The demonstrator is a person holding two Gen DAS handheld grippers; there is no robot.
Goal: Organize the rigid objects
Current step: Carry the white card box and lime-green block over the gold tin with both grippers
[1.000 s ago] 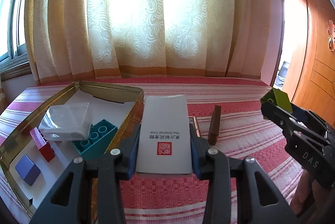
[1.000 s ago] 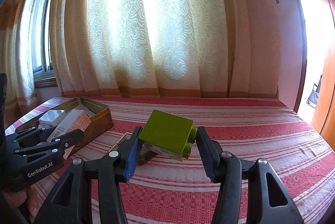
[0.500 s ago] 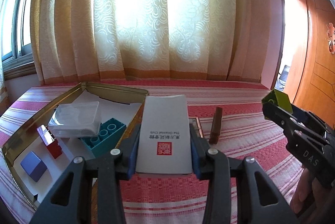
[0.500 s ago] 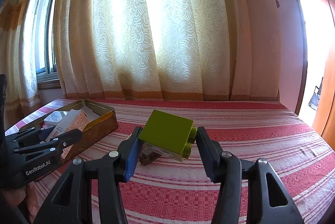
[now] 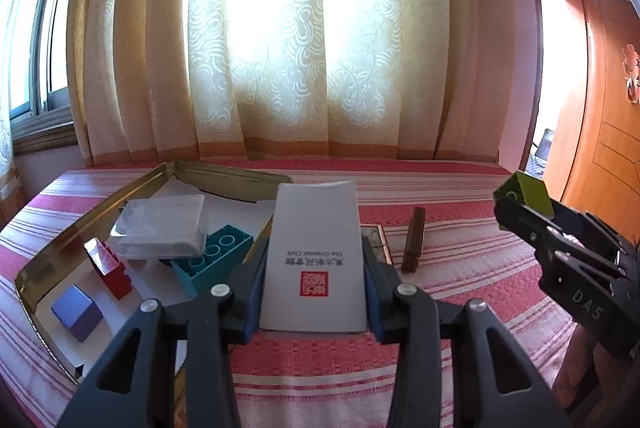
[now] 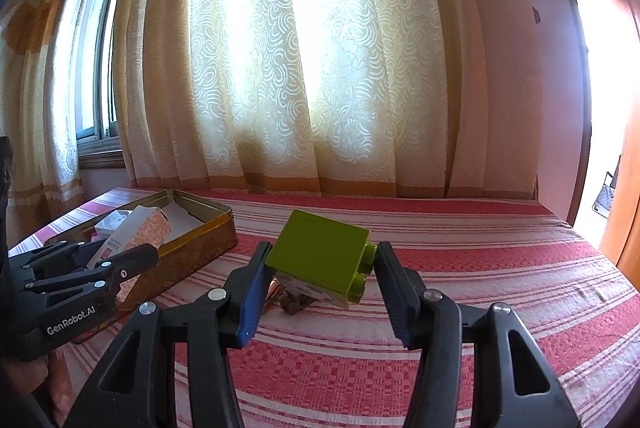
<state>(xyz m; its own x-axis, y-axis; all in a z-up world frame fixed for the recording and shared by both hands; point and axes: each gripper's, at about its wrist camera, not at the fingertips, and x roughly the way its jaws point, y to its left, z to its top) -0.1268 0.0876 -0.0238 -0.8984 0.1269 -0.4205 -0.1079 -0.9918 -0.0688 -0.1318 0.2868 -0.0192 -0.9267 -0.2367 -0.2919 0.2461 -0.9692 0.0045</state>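
Left gripper (image 5: 314,292) held level above the striped cloth (image 5: 460,268), fingers (image 5: 250,292) closed on a white box (image 5: 314,260), red seal and print facing up, box pointing toward the curtain (image 5: 300,48). Box sits just beside the right wall of the open tin (image 5: 36,268). In the tin: clear case (image 5: 162,226) resting over a teal brick (image 5: 212,260), red brick (image 5: 108,264), purple block (image 5: 76,312). Brown bar (image 5: 414,240) lies on the cloth right of the box. Right gripper (image 6: 320,292) raised over the cloth, well right of the tin, fingers (image 6: 250,296) clamped on a green brick (image 6: 320,256), tilted, studs toward the right finger. Something brown under it, too hidden to identify.
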